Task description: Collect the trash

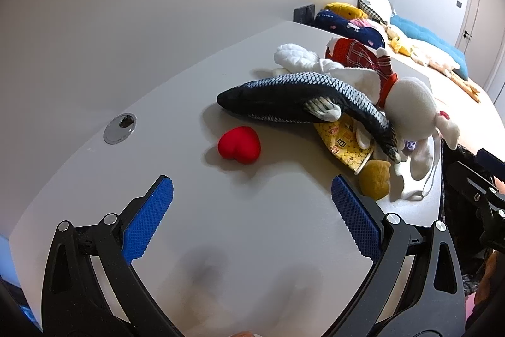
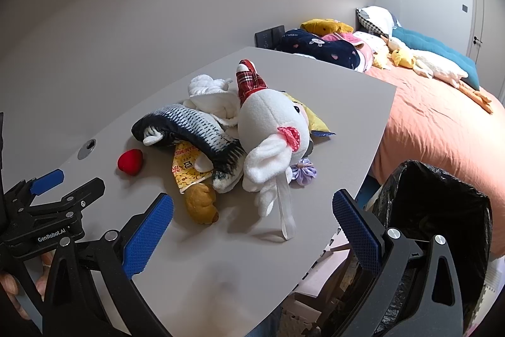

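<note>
A crumpled yellow printed paper cup (image 1: 344, 141) (image 2: 186, 169) lies on the grey table (image 1: 268, 242) (image 2: 221, 258), partly under a dark fish plush (image 1: 300, 100) (image 2: 192, 128). Another yellow wrapper (image 2: 312, 119) shows behind the white rabbit plush (image 1: 410, 106) (image 2: 271, 122). A bin lined with a black bag (image 2: 435, 210) stands beside the table's right edge. My left gripper (image 1: 251, 183) (image 2: 71, 183) hovers open over the table, just short of a red heart (image 1: 240, 144) (image 2: 131, 161). My right gripper (image 2: 252, 198) is open near the front right corner, with nothing between its fingers.
A brown plush (image 2: 202, 204), a purple fabric flower (image 2: 303, 171) and a white strap (image 2: 285, 210) lie in the same pile. A metal cable grommet (image 1: 120, 123) sits at the left. A bed (image 2: 442, 122) with pillows and plush toys is behind the table.
</note>
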Motion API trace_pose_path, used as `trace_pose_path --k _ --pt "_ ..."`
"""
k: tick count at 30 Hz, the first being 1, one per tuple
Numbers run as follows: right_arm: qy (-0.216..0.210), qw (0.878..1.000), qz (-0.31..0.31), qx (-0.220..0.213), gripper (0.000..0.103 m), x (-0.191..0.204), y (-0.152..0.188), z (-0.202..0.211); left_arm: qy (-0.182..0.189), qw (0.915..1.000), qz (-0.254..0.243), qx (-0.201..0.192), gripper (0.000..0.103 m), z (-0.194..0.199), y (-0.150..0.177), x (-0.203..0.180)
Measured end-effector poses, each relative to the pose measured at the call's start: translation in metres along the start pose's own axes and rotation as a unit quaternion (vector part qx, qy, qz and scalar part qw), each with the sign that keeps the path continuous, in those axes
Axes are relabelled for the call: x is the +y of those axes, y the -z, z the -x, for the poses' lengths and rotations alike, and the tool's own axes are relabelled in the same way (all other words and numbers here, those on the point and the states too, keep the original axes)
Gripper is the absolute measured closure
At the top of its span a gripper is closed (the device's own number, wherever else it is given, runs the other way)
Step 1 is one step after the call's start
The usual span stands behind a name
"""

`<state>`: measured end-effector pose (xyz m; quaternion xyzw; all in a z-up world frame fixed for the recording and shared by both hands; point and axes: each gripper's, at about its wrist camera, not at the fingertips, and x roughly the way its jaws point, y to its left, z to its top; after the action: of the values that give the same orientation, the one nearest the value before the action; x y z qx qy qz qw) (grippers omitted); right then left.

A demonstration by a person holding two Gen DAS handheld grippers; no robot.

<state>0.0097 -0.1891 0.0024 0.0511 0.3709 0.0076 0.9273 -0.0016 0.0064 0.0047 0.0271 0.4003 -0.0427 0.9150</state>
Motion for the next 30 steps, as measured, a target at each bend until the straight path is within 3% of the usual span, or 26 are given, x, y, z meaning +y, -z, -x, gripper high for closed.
trace_pose_path --k 30 --pt "0.001 1.000 -0.004 0.003 0.003 -0.0060 0.0025 0.0005 -0.005 0.9999 -0.008 0.005 0.006 0.0003 -0.0002 -0.0037"
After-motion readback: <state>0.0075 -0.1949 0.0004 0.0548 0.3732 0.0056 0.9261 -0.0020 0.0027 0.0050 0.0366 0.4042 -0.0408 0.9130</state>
